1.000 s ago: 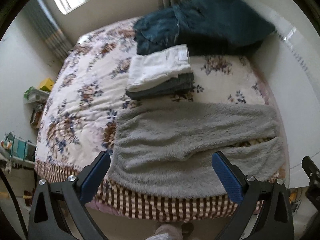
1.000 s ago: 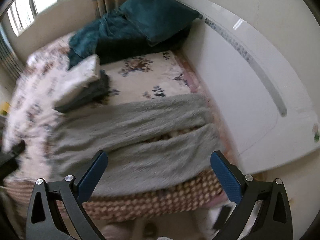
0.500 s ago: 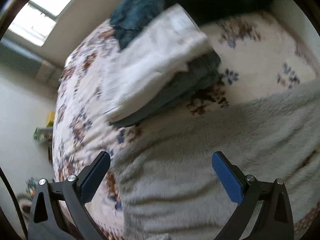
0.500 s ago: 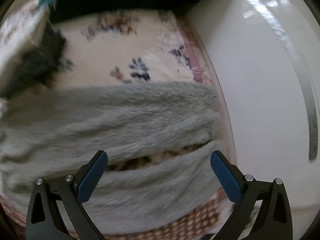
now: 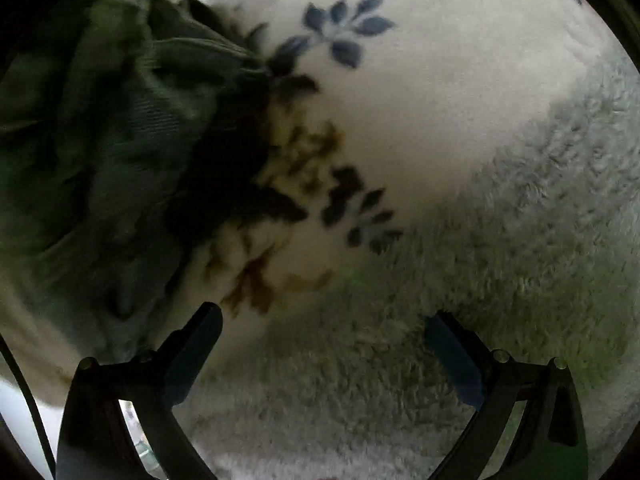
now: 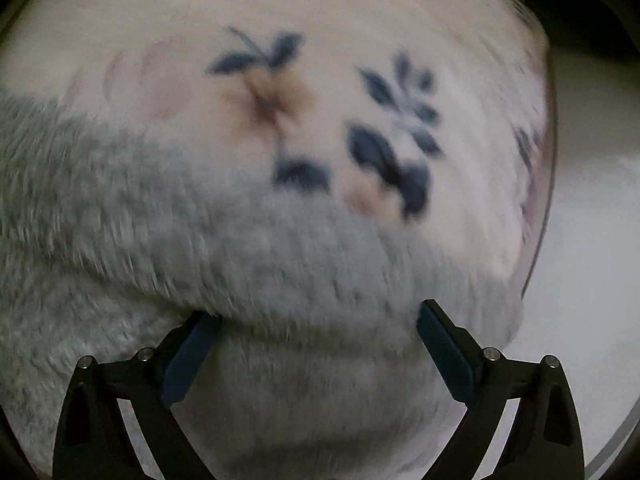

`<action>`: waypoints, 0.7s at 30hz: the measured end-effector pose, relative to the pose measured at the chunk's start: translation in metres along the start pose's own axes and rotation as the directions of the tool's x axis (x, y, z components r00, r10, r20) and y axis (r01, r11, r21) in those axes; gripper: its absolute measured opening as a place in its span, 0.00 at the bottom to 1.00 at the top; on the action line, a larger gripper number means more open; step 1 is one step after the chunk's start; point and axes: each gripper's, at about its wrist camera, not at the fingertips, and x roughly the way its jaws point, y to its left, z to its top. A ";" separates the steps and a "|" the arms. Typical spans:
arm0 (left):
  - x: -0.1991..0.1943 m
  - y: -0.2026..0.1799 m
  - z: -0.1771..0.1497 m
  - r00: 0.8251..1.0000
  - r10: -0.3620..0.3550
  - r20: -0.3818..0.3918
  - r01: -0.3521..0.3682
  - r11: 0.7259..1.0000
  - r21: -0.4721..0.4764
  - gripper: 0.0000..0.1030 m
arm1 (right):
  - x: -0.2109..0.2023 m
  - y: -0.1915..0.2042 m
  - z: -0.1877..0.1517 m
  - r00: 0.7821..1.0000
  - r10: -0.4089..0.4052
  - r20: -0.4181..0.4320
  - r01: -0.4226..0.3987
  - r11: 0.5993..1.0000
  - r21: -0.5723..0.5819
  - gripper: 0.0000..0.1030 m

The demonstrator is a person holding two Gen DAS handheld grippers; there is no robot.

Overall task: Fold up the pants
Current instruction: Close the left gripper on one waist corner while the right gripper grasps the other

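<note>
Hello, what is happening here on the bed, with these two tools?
A person holds two grippers low over fluffy grey pants spread on a floral blanket. The left gripper and the right gripper are both open at the pants' far edge. Nothing is gripped yet. Folded dark clothes lie beside.

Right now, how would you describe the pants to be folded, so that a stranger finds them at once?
Look at the bed with the cream floral blanket. The grey fleece pants lie spread on it, under both open tools. Their shaggy, plain grey pile sets them apart from the smooth, ribbed dark green garment beside them.
</note>
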 end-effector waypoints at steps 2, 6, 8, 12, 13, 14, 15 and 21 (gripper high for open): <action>0.000 0.003 0.001 0.999 -0.036 0.017 0.036 0.999 0.015 0.98 | 0.001 0.004 0.006 1.000 -0.013 -0.010 0.013 0.999 -0.053 0.97; 0.000 0.020 0.000 0.978 -0.206 0.024 0.207 0.978 -0.022 0.70 | -0.020 0.010 0.007 0.999 -0.010 0.048 0.018 0.988 -0.155 0.97; -0.002 0.026 -0.001 0.962 -0.270 0.031 0.271 0.962 -0.036 0.55 | -0.026 0.008 0.009 0.997 0.028 0.066 -0.017 0.987 -0.161 0.97; -0.003 0.021 -0.003 0.948 -0.314 0.050 0.316 0.948 -0.032 0.24 | -0.028 0.008 0.027 0.991 0.104 0.078 -0.091 0.984 -0.152 0.58; -0.004 0.018 -0.004 0.948 -0.314 0.056 0.315 0.949 -0.024 0.21 | -0.025 0.009 0.026 0.986 0.151 0.074 -0.140 0.980 -0.138 0.44; -0.007 0.016 -0.004 0.950 -0.306 0.067 0.307 0.952 -0.008 0.14 | -0.022 0.013 0.027 0.983 0.169 0.071 -0.160 0.980 -0.120 0.35; -0.009 0.013 -0.005 0.951 -0.298 0.077 0.299 0.954 0.001 0.08 | -0.024 0.016 0.025 0.985 0.148 0.094 -0.136 0.984 -0.117 0.28; -0.034 0.009 -0.026 0.954 -0.253 0.159 0.264 0.963 -0.053 0.04 | -0.053 -0.002 -0.008 0.955 0.196 0.221 -0.216 0.974 0.070 0.10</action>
